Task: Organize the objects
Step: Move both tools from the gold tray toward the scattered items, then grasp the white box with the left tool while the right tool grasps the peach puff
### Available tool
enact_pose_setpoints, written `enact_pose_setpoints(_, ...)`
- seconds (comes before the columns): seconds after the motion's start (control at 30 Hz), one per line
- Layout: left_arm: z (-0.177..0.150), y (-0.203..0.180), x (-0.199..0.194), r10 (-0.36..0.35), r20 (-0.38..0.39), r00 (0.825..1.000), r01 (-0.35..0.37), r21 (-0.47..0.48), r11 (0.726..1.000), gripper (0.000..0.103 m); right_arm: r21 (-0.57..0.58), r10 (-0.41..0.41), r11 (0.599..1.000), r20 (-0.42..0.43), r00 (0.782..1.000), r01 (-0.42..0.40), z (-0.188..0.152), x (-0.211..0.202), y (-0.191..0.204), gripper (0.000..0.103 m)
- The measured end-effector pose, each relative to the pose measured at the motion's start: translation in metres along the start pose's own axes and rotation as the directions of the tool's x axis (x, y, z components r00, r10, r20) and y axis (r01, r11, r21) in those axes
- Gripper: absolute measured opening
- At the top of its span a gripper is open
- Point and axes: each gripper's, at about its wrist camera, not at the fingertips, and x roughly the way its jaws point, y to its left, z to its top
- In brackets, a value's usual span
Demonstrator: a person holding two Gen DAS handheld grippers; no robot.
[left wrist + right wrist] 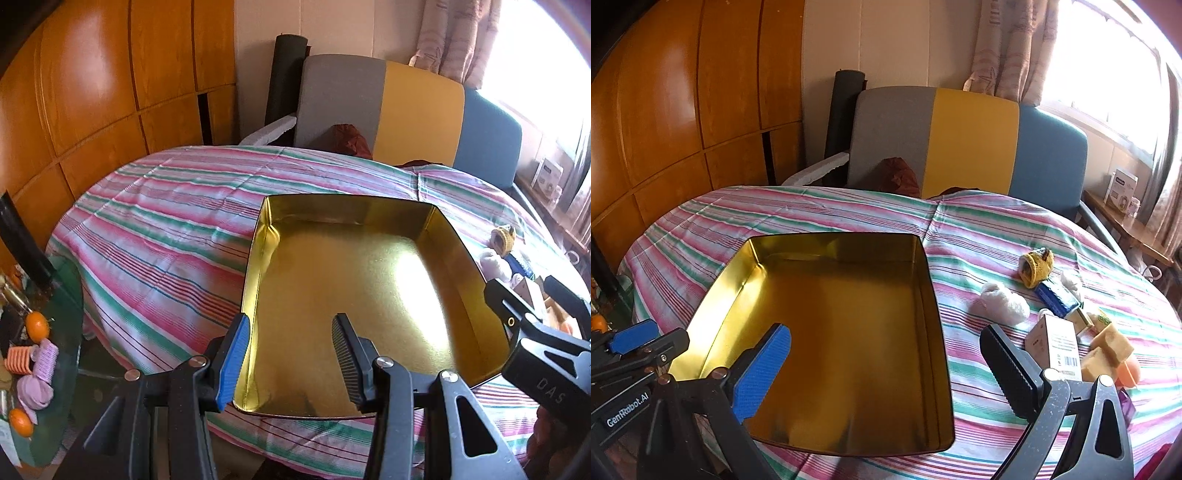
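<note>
**Empty tin, loose items alongside: sorting not yet begun**

**Container.** One gold tin, rectangular, open-topped, nothing inside it. It sits on the striped cloth that covers the counter, nearer the left side in the right wrist view.

**Items to sort.** All lie on the cloth to the right of the tin, apart from it:
- white fluffy bundle, nearest the tin
- yellow knitted piece, further back
- blue packet, just beside the knitted piece
- small white carton with a barcode, near the front
- tan blocks, touching one another, at the right edge of the group
- something orange behind the blocks, too hidden to identify

**Left hand-held gripper**. Jaws apart, holding nothing. The blue pad hangs near the tin's left wall, the black pad over its floor; whether either touches the metal cannot be told.

**Right hand-held gripper**. Jaws spread wide, holding nothing. The tin's right wall falls between them in view; the black pad is just short of the white carton.

**Step in hand.** Judged as the start: tin in place, no item picked.

**Next move calls for.** Probably the right hand-held gripper shifting right onto the carton or the fluffy bundle, closing, then lifting over the tin wall. The left one seems placed to steady the tin; thin metal on cloth could slide.
</note>
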Motion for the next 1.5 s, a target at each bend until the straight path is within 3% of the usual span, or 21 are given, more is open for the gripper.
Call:
enact_pose_setpoints(0.47, 0.006, -0.017, -0.009, 0.015, 0.037, 0.999, -0.017, 0.076, 0.997, 0.046, 0.027, -0.011, 1.000, 0.008, 1.000, 0.010, -0.001, -0.003, -0.023, 0.103)
enact_pose_setpoints(0.77, 0.009, -0.037, -0.015, -0.105, 0.041, 0.994, 0.099, 0.122, 0.988, 0.046, 0.060, -0.065, 0.996, 0.026, 0.998, 0.063, 0.005, -0.011, -0.063, 0.103)
enact_pose_setpoints(0.93, 0.011, -0.059, -0.012, -0.175, 0.025, 0.984, 0.168, 0.176, 0.970, 0.047, 0.118, -0.110, 0.987, 0.016, 0.994, 0.107, 0.009, -0.017, -0.114, 0.103)
enact_pose_setpoints(1.13, 0.015, -0.100, -0.011, -0.312, -0.041, 0.949, 0.311, 0.265, 0.913, 0.052, 0.238, -0.213, 0.948, -0.028, 0.977, 0.213, 0.006, -0.023, -0.208, 0.103)
enact_pose_setpoints(1.27, 0.020, -0.143, -0.016, -0.420, -0.085, 0.904, 0.424, 0.312, 0.850, 0.059, 0.300, -0.253, 0.917, -0.072, 0.965, 0.263, -0.006, -0.022, -0.272, 0.103)
enact_pose_setpoints(1.4, 0.023, -0.197, -0.010, -0.467, -0.153, 0.871, 0.488, 0.374, 0.788, 0.060, 0.364, -0.264, 0.889, -0.085, 0.961, 0.276, -0.022, -0.021, -0.315, 0.103)
enact_pose_setpoints(1.5, 0.023, -0.239, 0.000, -0.478, -0.210, 0.853, 0.522, 0.400, 0.754, 0.067, 0.462, -0.250, 0.849, -0.074, 0.965, 0.255, -0.037, -0.022, -0.343, 0.103)
